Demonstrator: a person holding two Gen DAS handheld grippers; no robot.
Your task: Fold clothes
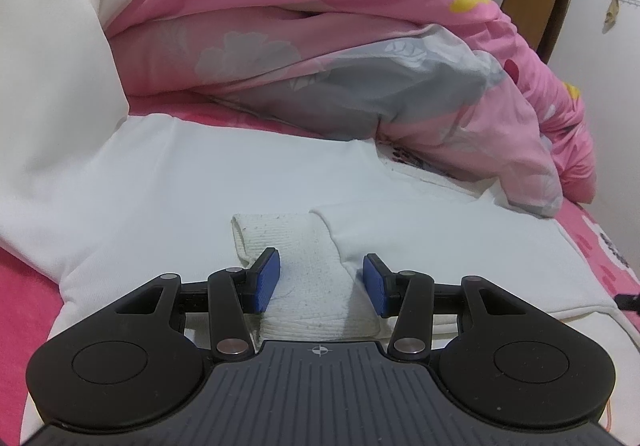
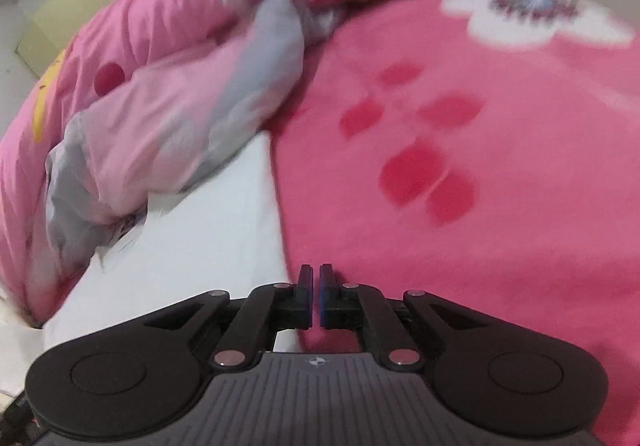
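Observation:
A white sweatshirt (image 1: 192,182) lies flat on the pink bed. Its ribbed cuff (image 1: 288,246) lies folded across the body, straight ahead of my left gripper (image 1: 320,282). That gripper is open, its blue pads (image 1: 267,278) on either side of the cuff and sleeve end, low over the cloth. In the right wrist view the same white garment (image 2: 208,238) shows at the left, its edge running toward me. My right gripper (image 2: 316,294) is shut with nothing visible between its fingers, over the line where the garment meets the pink sheet (image 2: 480,206).
A bunched pink and grey duvet (image 1: 320,58) lies along the far side of the garment and overlaps its top corner (image 2: 160,118). A white pillow or cloth (image 1: 44,66) rises at the left. A brown door (image 1: 540,2) and a cardboard box (image 2: 68,14) stand beyond the bed.

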